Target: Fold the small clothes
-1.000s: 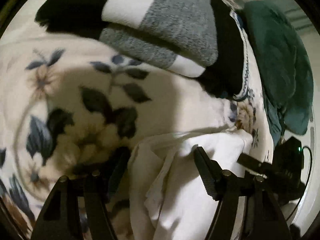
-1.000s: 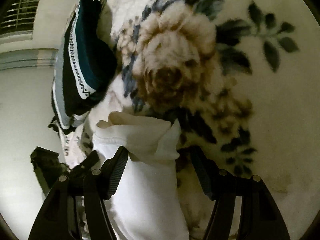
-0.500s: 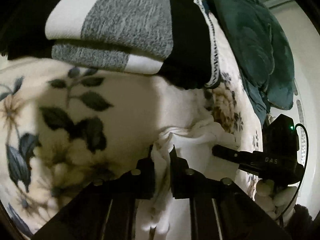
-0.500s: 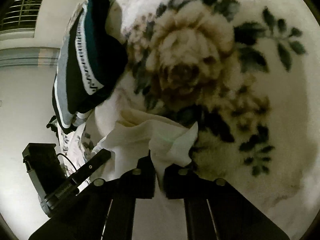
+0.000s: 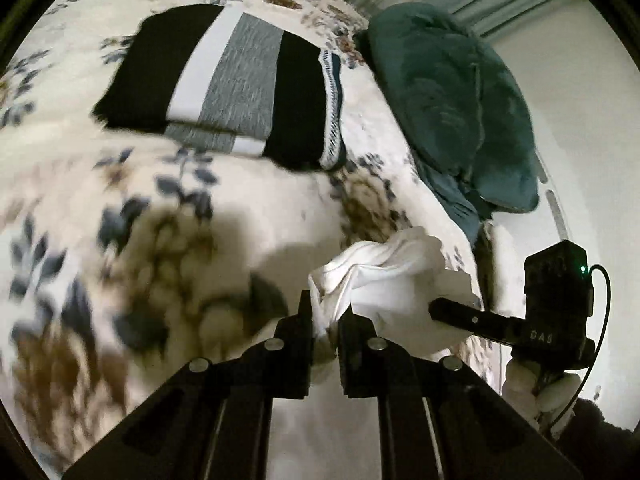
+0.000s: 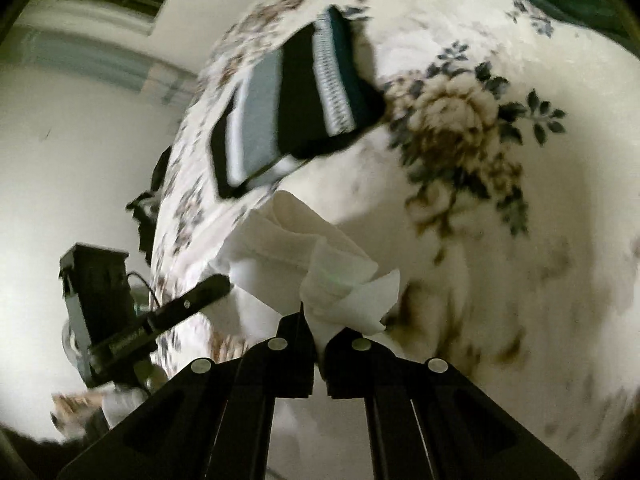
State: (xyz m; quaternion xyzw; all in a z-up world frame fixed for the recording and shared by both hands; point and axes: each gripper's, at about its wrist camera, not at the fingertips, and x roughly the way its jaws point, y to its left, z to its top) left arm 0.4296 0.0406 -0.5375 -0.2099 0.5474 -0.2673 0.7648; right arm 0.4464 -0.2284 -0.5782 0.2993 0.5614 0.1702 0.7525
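A small white garment (image 5: 384, 276) hangs bunched between both grippers above a floral blanket (image 5: 120, 208). My left gripper (image 5: 326, 320) is shut on one edge of it. My right gripper (image 6: 318, 328) is shut on another edge of the white garment (image 6: 288, 240). Each gripper shows in the other's view: the right one (image 5: 500, 324) at the lower right of the left wrist view, the left one (image 6: 160, 316) at the lower left of the right wrist view. The garment's lower part is hidden behind the fingers.
A folded stack of black, white and grey clothes (image 5: 228, 92) lies on the blanket beyond the garment, also in the right wrist view (image 6: 296, 108). A dark green heap of fabric (image 5: 452, 112) lies at the blanket's right edge. A pale wall (image 6: 80, 152) stands beyond the bed.
Both grippers went from open around the white garment to shut on it, then lifted it off the blanket; the folded stack now looks farther away.
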